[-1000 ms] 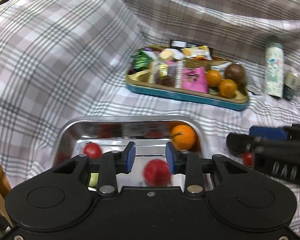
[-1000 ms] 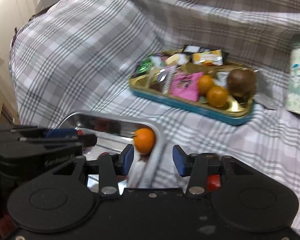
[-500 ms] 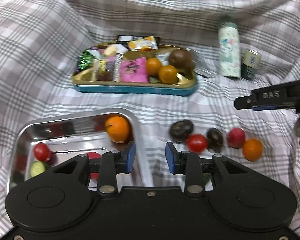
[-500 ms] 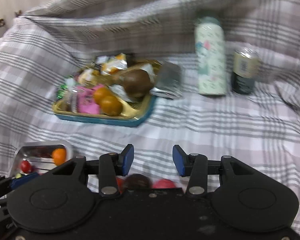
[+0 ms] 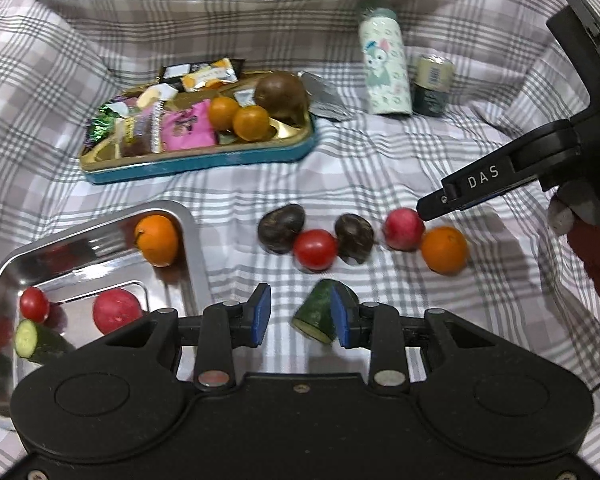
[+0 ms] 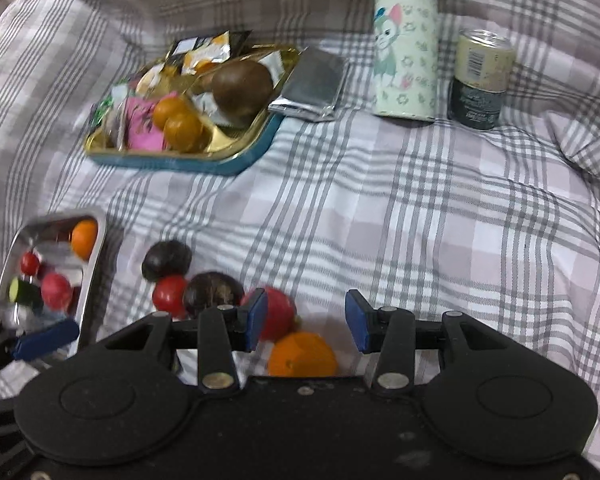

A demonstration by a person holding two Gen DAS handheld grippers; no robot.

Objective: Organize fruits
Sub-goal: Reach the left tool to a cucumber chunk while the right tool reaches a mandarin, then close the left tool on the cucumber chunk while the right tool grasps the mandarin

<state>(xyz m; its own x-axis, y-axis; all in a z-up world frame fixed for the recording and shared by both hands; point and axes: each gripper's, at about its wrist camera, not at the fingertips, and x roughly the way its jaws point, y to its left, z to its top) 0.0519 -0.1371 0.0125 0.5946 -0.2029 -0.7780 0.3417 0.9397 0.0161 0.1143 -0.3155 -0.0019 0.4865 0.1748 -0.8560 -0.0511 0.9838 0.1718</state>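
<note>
1. Sorting loose fruits into the shiny steel rectangular tray (image 5: 192, 240) seems the step in hand; it holds already an orange, two red fruits and a cucumber piece, at left on the checked cloth.
2. Left gripper (image 5: 300, 318): blue pads approx. half open, nothing gripped. The green cut cucumber wedge (image 5: 316, 314) lies by the right pad; touching or not, cannot tell.
3. Next move, I judge: centre the wedge btw. the pads, then close.
4. Right gripper (image 6: 306, 320): wide open, empty, hovering over the round red-pink fruit (image 6: 276, 314) and the round orange citrus (image 6: 302, 354), near the row's right end.
</note>
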